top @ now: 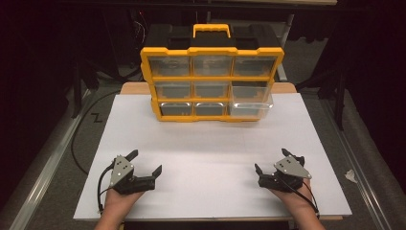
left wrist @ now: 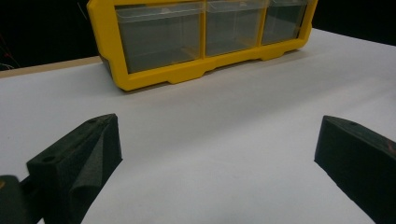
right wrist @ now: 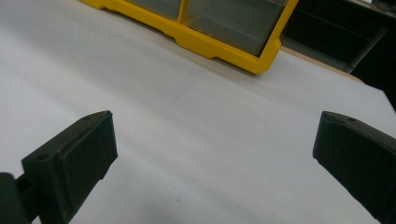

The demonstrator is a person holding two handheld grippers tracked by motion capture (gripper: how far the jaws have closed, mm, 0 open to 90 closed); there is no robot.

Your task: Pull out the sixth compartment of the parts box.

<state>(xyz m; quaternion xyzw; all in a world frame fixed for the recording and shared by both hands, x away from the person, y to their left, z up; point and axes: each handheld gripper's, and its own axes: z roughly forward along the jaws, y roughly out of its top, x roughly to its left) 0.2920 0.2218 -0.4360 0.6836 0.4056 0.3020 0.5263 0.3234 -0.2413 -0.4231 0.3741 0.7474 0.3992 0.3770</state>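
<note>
The organizer (top: 211, 79) has a yellow frame, a black top and clear drawers. The table sheet (top: 210, 163) is white. Both grippers are black.

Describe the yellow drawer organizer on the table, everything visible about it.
The yellow drawer organizer stands upright at the far middle of the white table, drawer fronts facing the person. It looks plastic: a yellow frame, a black back body and a yellow carry handle on top. It holds nine clear drawers in three rows of three. The bottom right drawer sticks out, partly pulled open. Nothing but the table touches it; both tongs are well short of it.
</note>
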